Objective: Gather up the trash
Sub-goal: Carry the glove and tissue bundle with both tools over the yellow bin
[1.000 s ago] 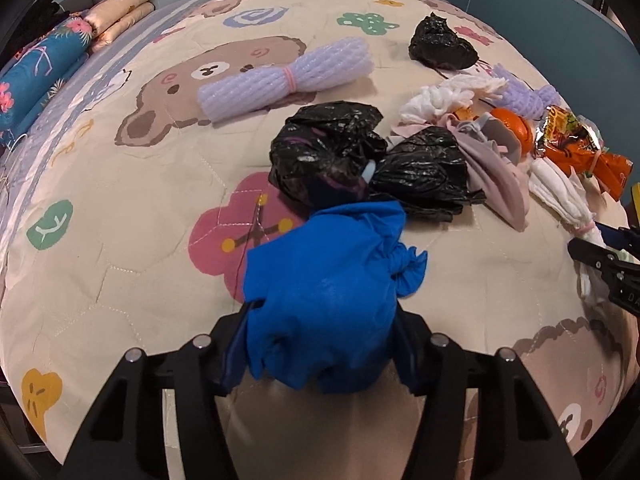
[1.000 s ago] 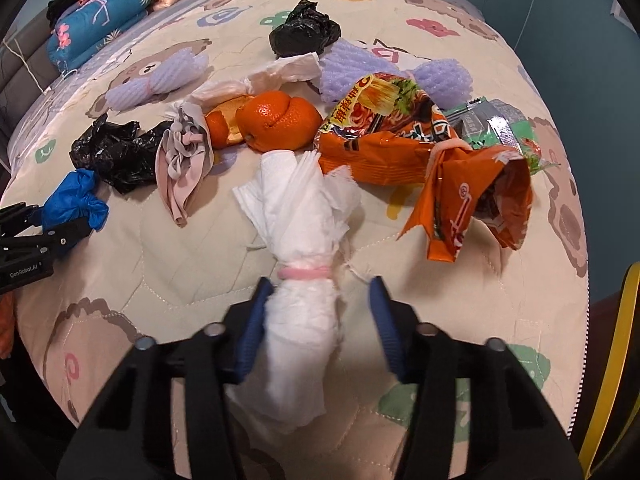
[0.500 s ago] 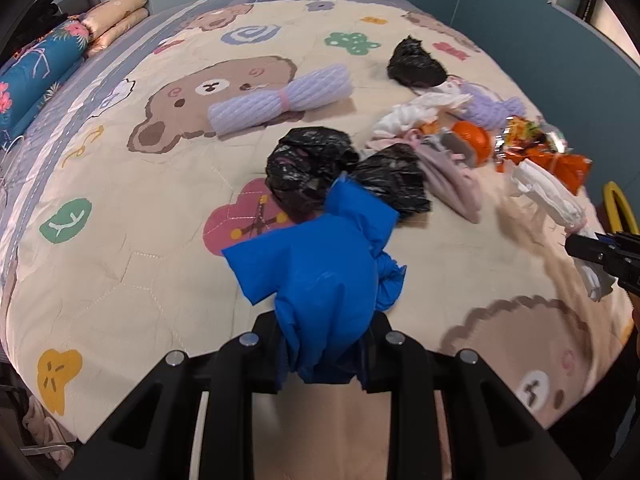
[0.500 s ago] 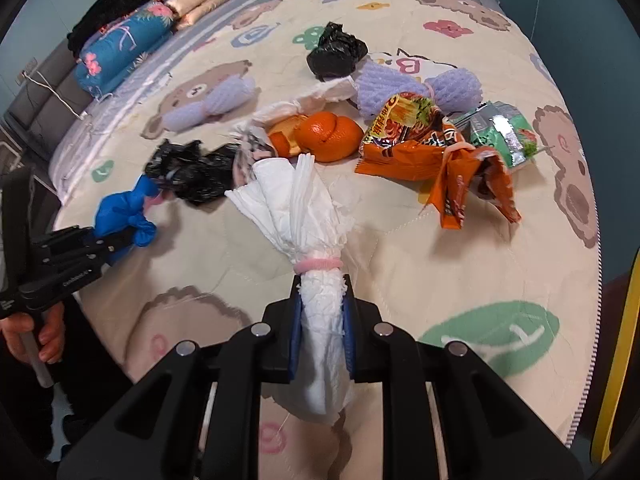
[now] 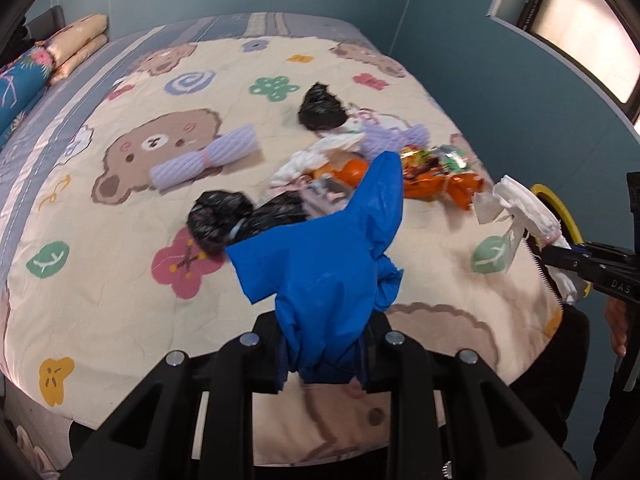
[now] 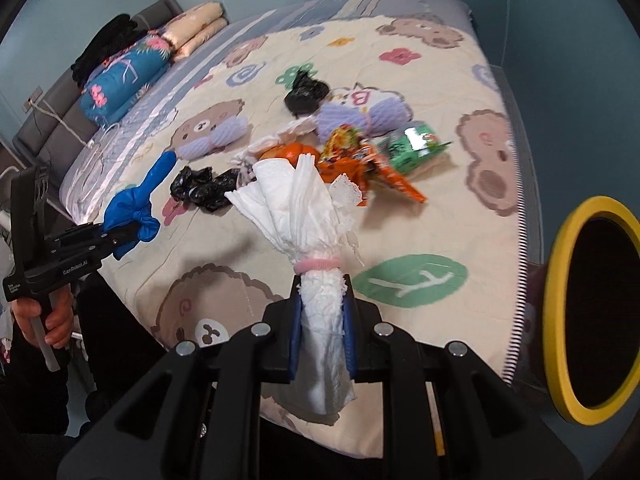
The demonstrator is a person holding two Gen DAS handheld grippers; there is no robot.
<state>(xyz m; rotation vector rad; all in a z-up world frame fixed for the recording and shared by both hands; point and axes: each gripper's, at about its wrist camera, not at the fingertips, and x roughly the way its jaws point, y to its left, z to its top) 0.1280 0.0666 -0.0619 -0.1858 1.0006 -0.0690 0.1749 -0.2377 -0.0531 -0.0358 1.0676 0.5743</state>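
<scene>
Left gripper (image 5: 324,354) clamps blue bag (image 5: 332,256), right gripper (image 6: 322,330) clamps tissue wad (image 6: 308,216) (pink band), both above bed (image 6: 420,220).

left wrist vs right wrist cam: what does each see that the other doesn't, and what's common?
Left wrist only: a window at the upper right.

Right wrist only: the dark opening of the yellow-rimmed bin, the grey headboard with black clothing on it, and the hand under the left gripper.

Both: the bear-print quilt, the blue bag clamped in the left gripper, the white tissue bundle clamped in the right gripper, the black bags, the orange wrappers, and the purple foam net.
</scene>
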